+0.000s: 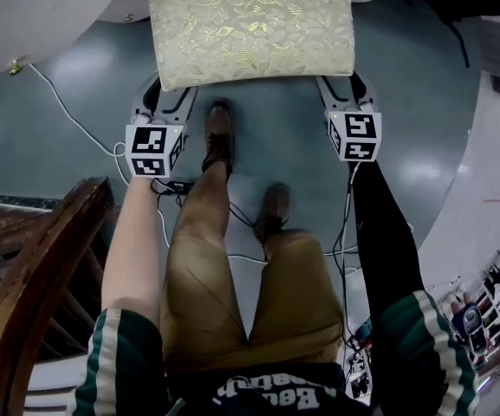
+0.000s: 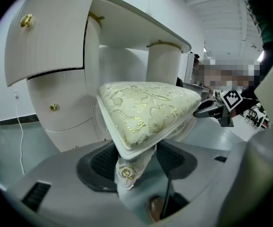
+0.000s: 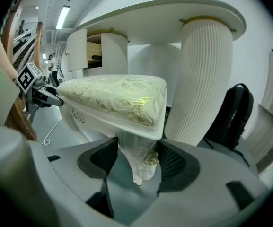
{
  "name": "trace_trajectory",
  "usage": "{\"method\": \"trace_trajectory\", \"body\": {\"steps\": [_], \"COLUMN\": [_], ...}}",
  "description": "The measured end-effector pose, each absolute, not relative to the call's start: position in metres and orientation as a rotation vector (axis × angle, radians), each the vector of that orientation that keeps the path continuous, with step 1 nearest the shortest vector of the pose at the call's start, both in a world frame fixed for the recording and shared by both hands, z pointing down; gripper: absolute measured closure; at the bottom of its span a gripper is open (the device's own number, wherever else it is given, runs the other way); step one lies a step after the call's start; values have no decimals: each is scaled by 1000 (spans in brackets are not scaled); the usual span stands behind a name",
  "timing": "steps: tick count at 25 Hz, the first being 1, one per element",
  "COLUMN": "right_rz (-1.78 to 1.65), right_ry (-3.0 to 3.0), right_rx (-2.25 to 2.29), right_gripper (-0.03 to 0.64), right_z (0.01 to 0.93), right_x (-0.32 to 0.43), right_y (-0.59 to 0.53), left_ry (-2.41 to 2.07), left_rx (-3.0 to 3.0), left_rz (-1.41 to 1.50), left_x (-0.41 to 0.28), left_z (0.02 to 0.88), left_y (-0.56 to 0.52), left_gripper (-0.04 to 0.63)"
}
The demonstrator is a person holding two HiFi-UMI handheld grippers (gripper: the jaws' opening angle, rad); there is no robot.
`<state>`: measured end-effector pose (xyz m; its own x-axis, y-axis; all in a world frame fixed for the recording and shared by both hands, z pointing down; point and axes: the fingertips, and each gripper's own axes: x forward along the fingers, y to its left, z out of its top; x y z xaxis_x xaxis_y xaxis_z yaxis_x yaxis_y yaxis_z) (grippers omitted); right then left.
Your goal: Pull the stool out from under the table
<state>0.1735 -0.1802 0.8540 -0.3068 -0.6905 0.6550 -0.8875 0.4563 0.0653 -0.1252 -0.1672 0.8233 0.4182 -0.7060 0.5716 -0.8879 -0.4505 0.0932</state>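
In the head view, the stool is seen on the grey floor straight ahead of the person's shoes, its gold-patterned cushion facing up and its far edge cut off by the frame. The left gripper is set at the stool's near left corner and the right gripper at its near right corner, both reaching in under the cushion. Part of the white table is seen at upper left, a dark wooden chair at lower left, and a white cable on the floor between them.

In the left gripper view, the left gripper is closed on the stool's corner leg, which fills the gap between the pads. The stool is shown close in front of the table, whose top sweeps above it. How far the stool reaches under that top cannot be told. The right gripper is seen at the far corner.

In the right gripper view, the right gripper is likewise closed on a corner leg, touched by both pads. The stool is seen just before the table's ribbed pedestal, and a black backpack is propped beside that.
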Motion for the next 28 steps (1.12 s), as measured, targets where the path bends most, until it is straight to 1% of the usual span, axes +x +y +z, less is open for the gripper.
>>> {"method": "trace_trajectory", "body": {"steps": [4, 10, 17, 20, 28], "right_rz": [459, 492, 555, 581, 632], "right_ry": [-2063, -2054, -2032, -2033, -2003], "right_rx": [1361, 1367, 1350, 1333, 1306], "right_gripper": [339, 341, 339, 348, 347], "right_z": [852, 856, 862, 862, 862], "right_x": [171, 142, 158, 163, 163], "right_y": [-160, -87, 1, 37, 45], "left_ry": [-1323, -1316, -1291, -1293, -1289], "left_rx": [2299, 2287, 2254, 2233, 2194], "left_rz": [689, 702, 751, 786, 825], "left_x": [-128, -158, -142, -138, -140], "left_z": [822, 831, 838, 840, 838], "left_y": [-161, -94, -12, 17, 21], "left_gripper": [322, 322, 321, 324, 322]}}
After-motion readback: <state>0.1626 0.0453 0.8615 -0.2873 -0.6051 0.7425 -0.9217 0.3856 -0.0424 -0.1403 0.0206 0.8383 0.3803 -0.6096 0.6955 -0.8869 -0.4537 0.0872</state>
